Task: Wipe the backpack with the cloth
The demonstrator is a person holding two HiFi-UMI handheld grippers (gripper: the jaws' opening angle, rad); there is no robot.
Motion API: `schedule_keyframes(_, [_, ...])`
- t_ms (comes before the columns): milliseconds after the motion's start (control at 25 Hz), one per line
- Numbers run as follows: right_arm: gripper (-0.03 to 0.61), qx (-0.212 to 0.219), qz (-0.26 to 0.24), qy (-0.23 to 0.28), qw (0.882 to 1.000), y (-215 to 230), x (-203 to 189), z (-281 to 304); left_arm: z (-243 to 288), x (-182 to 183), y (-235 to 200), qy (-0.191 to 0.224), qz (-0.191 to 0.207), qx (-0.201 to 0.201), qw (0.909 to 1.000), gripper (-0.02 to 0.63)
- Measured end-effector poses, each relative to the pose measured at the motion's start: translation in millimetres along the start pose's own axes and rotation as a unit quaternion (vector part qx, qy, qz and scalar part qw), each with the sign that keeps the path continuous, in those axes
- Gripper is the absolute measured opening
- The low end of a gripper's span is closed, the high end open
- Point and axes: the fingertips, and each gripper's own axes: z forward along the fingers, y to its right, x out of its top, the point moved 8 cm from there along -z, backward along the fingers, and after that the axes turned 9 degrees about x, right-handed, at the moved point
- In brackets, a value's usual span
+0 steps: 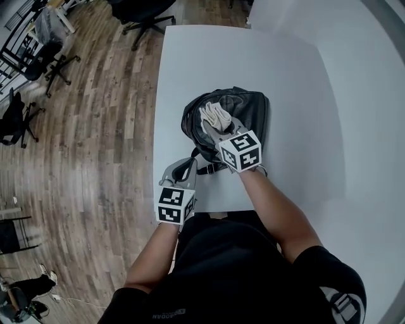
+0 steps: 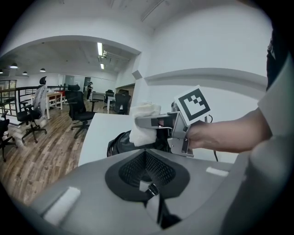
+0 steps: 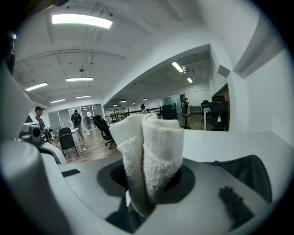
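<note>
A black backpack (image 1: 243,111) lies on the white table (image 1: 297,95), near its front edge. My right gripper (image 1: 214,124) is over the bag's left part, shut on a folded white cloth (image 1: 215,114) that rests on the bag. In the right gripper view the cloth (image 3: 149,153) sticks up between the jaws, with the backpack (image 3: 245,172) to the right. My left gripper (image 1: 182,167) is at the table's front left corner, shut on the bag's black mesh strap (image 2: 147,170). The left gripper view also shows the right gripper (image 2: 151,122), the cloth (image 2: 143,124) and the backpack (image 2: 120,143).
Wooden floor (image 1: 95,126) lies left of the table, with black office chairs (image 1: 147,18) at the far end and others (image 1: 38,60) further left. A white wall (image 1: 373,95) runs along the right. The table's left edge (image 1: 156,126) is close to the left gripper.
</note>
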Motion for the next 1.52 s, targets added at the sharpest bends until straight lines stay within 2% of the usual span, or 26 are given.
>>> schedule_keyframes(320, [0.11,0.029,0.008,-0.015,0.999,-14.7,-8.7,53.2,-7.4,-15.6,-41.3,-0.009,-0.018,0.03,0.9993,0.006])
schedule_keyframes(600, [0.11,0.029,0.011,-0.022,0.999,-17.5,-15.5,68.7,-5.7,-17.4,-56.8,-0.004,-0.014,0.029,0.9995,0.006])
schedule_keyframes(1120, [0.11,0.006,0.016,-0.032,0.999,-19.5,-27.7,41.7,-0.6,-11.6,-46.5,-0.001,-0.003,0.0,1.0,0.006])
schedule_keyframes(1520, [0.11,-0.015,0.007,-0.031,0.999,-22.8,-33.5,4.6,-3.1,-7.9,-21.1,0.006,0.013,-0.022,0.9997,0.006])
